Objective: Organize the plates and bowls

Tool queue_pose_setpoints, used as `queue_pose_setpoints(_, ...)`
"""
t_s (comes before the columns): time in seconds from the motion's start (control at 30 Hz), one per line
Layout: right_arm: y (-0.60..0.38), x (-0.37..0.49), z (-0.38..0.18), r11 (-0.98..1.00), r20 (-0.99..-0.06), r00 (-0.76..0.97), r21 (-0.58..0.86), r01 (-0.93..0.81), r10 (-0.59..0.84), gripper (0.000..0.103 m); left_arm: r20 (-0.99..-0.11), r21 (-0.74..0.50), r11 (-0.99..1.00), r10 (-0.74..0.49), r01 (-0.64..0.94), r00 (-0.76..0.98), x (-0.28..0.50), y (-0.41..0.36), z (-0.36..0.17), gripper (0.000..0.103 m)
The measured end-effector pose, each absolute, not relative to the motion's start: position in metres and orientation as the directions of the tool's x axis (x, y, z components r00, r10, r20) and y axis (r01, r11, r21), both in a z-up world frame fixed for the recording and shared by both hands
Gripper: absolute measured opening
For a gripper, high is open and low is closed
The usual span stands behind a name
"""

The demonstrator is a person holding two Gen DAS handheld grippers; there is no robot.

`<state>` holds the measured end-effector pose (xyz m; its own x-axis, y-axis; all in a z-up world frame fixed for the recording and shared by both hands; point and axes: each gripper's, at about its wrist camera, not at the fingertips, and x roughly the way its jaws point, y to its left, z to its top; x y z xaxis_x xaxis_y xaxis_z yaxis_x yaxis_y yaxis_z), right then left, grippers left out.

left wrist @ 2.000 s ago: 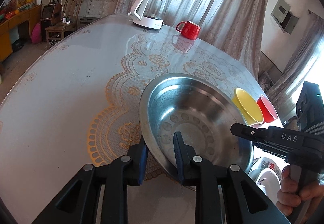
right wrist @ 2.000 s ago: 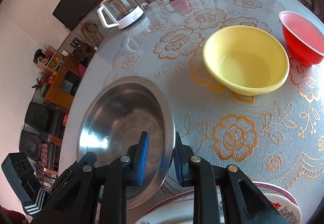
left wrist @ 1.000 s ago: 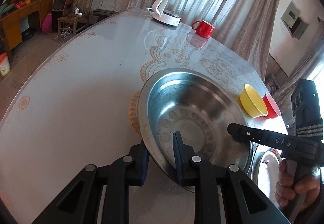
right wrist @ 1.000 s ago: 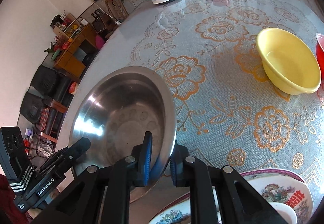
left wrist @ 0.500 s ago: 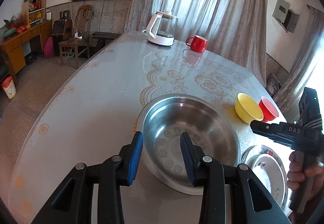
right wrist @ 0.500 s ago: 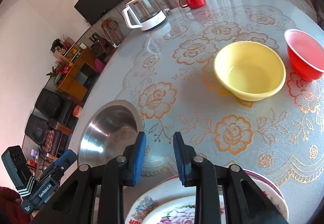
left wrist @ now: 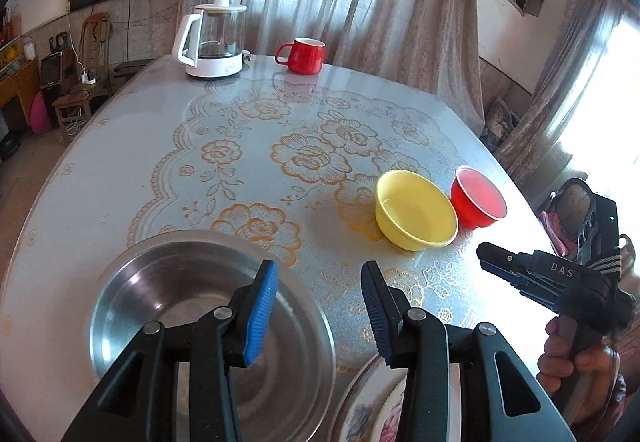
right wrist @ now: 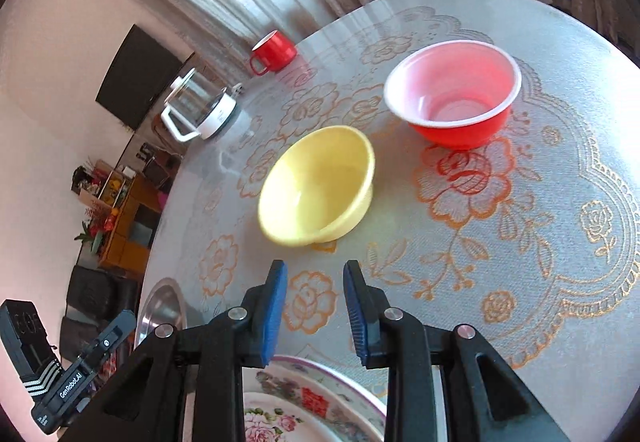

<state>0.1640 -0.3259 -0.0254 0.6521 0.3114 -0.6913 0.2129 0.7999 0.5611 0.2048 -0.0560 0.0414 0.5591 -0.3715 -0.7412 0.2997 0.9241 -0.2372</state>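
Now both hand-held grippers, left and right, have let go of the shiny round steel basin, left resting on the desk, jaws spread and empty, the left's still opening, freeing them for the yellow plastic bowl.

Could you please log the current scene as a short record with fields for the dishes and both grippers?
steel bowl: on table, released
yellow bowl: upright, beside the red bowl
floral plate: at near table edge
left gripper: jaws opening, nothing between them
right gripper: open, empty
background: kettle, red mug
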Motion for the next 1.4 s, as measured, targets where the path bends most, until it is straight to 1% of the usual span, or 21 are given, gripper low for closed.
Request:
queue_pose_setpoints(0.03, -0.333, 0.167, -0.027, 0.787, -0.689, 0.656, 0.571, 0.232, 0.307, 0.029, -0.747, -0.241, 0.920, -0.380, 0.310, 0.545, 0.212, -0.067, 0.040, 0.047)
queue_pose_setpoints(0.2, -0.356, 0.184, -0.037, 0.730, -0.681, 0.670, 0.613, 0.303, 0.294, 0.029, -0.778, -0.261, 0.913, -0.391, 0.314, 0.492, 0.245, -0.104, 0.027, 0.047)
queue_pose_setpoints(0.27, -0.359, 0.192, -0.038, 0.729, -0.673, 0.680, 0.615, 0.299, 0.289, 0.026, -0.785, -0.295, 0.906, -0.411, 0.303, 0.464, 0.258, -0.115, 0.021, 0.043)
queue_pose_setpoints(0.3, -0.360, 0.196, -0.039, 0.728, -0.677, 0.679, 0.613, 0.306, 0.284, 0.025, -0.788, -0.298, 0.905, -0.412, 0.302, 0.457, 0.264, -0.119, 0.019, 0.042)
queue_pose_setpoints(0.33, -0.361, 0.201, -0.041, 0.722, -0.676, 0.678, 0.619, 0.311, 0.288, 0.024, -0.796, -0.291, 0.911, -0.401, 0.293, 0.454, 0.268, -0.124, 0.017, 0.041)
queue_pose_setpoints(0.4, -0.363, 0.209, -0.043, 0.717, -0.682, 0.673, 0.617, 0.323, 0.285, 0.023, -0.798, -0.310, 0.905, -0.415, 0.292, 0.438, 0.277, -0.132, 0.012, 0.037)
queue_pose_setpoints(0.47, -0.365, 0.214, -0.046, 0.716, -0.688, 0.671, 0.614, 0.332, 0.278, 0.021, -0.802, -0.321, 0.904, -0.418, 0.283, 0.426, 0.285, -0.137, 0.007, 0.036)
queue_pose_setpoints(0.57, -0.370, 0.220, -0.050, 0.708, -0.689, 0.666, 0.620, 0.338, 0.285, 0.021, -0.810, -0.337, 0.905, -0.420, 0.261, 0.410, 0.294, -0.143, -0.002, 0.036)
queue_pose_setpoints(0.6, -0.370, 0.222, -0.050, 0.710, -0.690, 0.665, 0.619, 0.336, 0.287, 0.021, -0.813, -0.339, 0.906, -0.418, 0.254, 0.405, 0.296, -0.145, -0.005, 0.033)
queue_pose_setpoints(0.63, -0.370, 0.223, -0.051, 0.710, -0.692, 0.663, 0.618, 0.337, 0.288, 0.021, -0.817, -0.342, 0.905, -0.419, 0.252, 0.396, 0.298, -0.147, -0.008, 0.023)
queue_pose_setpoints(0.67, -0.369, 0.226, -0.053, 0.708, -0.692, 0.660, 0.620, 0.337, 0.292, 0.019, -0.818, -0.348, 0.901, -0.427, 0.260, 0.385, 0.299, -0.150, -0.010, 0.019)
queue_pose_setpoints(0.7, -0.368, 0.227, -0.053, 0.709, -0.693, 0.657, 0.621, 0.334, 0.297, 0.015, -0.815, -0.354, 0.895, -0.438, 0.272, 0.379, 0.299, -0.152, -0.011, 0.013)
queue_pose_setpoints(0.73, -0.367, 0.228, -0.054, 0.714, -0.696, 0.654, 0.617, 0.330, 0.298, 0.012, -0.811, -0.355, 0.891, -0.444, 0.284, 0.380, 0.298, -0.154, -0.012, 0.010)
queue_pose_setpoints(0.83, -0.362, 0.229, -0.057, 0.722, -0.700, 0.646, 0.612, 0.322, 0.305, 0.008, -0.801, -0.354, 0.885, -0.453, 0.302, 0.390, 0.293, -0.156, -0.011, 0.010)
queue_pose_setpoints(0.9, -0.362, 0.225, -0.056, 0.730, -0.706, 0.647, 0.600, 0.328, 0.289, 0.008, -0.800, -0.351, 0.885, -0.453, 0.304, 0.394, 0.289, -0.152, -0.009, 0.010)
queue_pose_setpoints(1.13, -0.355, 0.211, -0.050, 0.732, -0.689, 0.655, 0.613, 0.298, 0.310, 0.007, -0.782, -0.342, 0.888, -0.451, 0.309, 0.430, 0.266, -0.139, -0.001, 0.010)
queue_pose_setpoints(1.4, -0.334, 0.194, -0.032, 0.749, -0.668, 0.670, 0.614, 0.249, 0.325, 0.007, -0.736, -0.352, 0.882, -0.467, 0.312, 0.490, 0.236, -0.109, 0.024, 0.010)
